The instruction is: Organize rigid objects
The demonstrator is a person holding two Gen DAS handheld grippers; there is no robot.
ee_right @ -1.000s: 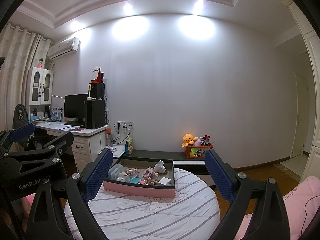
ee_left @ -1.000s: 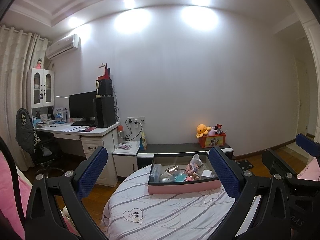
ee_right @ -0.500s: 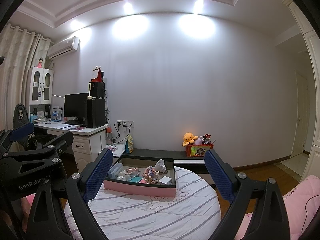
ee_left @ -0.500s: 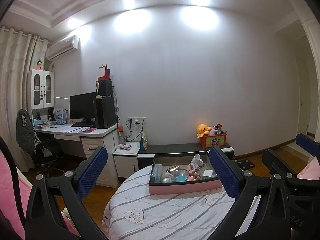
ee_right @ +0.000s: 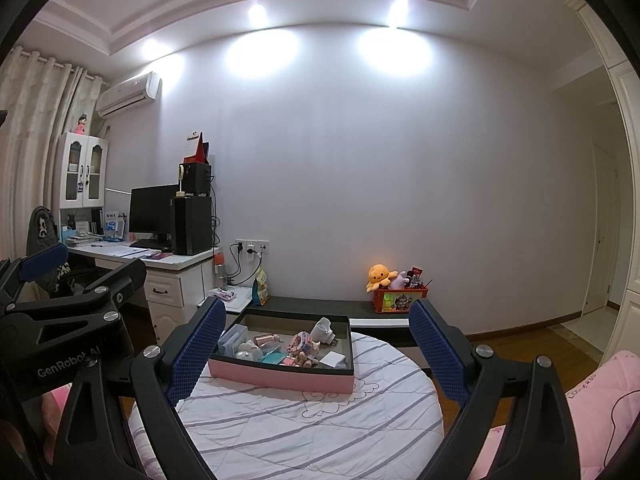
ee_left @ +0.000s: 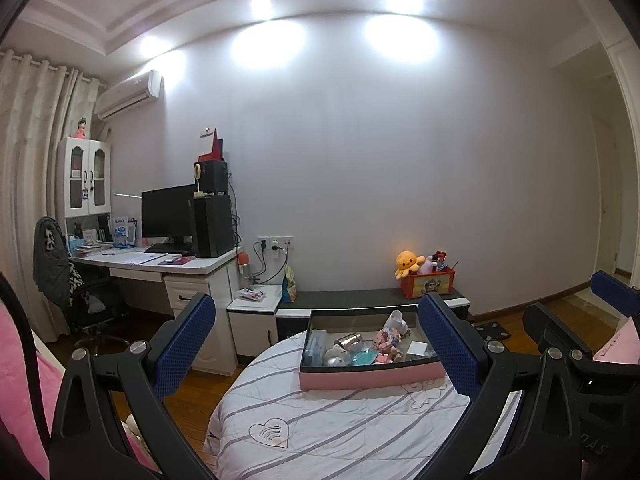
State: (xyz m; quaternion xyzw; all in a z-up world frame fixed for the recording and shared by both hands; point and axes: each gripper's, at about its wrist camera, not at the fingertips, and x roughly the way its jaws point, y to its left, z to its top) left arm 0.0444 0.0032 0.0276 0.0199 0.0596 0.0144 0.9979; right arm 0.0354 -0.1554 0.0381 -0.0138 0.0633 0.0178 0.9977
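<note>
Slightly nearer now, rectangular pink tray [ee_left: 370, 378] on quilted striped tabletop [ee_left: 340, 424].

From my left wrist view, the right claw's [ee_left: 448, 350] blue pad covers the right end of the pink tray [ee_left: 372, 380]. Inside the tray I see a jumble of small items [ee_left: 360, 350], too small to name with certainty. The round table's striped cover [ee_left: 340, 432] runs off the bottom edge. In my right wrist view, the left claw's [ee_right: 196, 356] pad hides the tray's [ee_right: 280, 378] left end.
</note>
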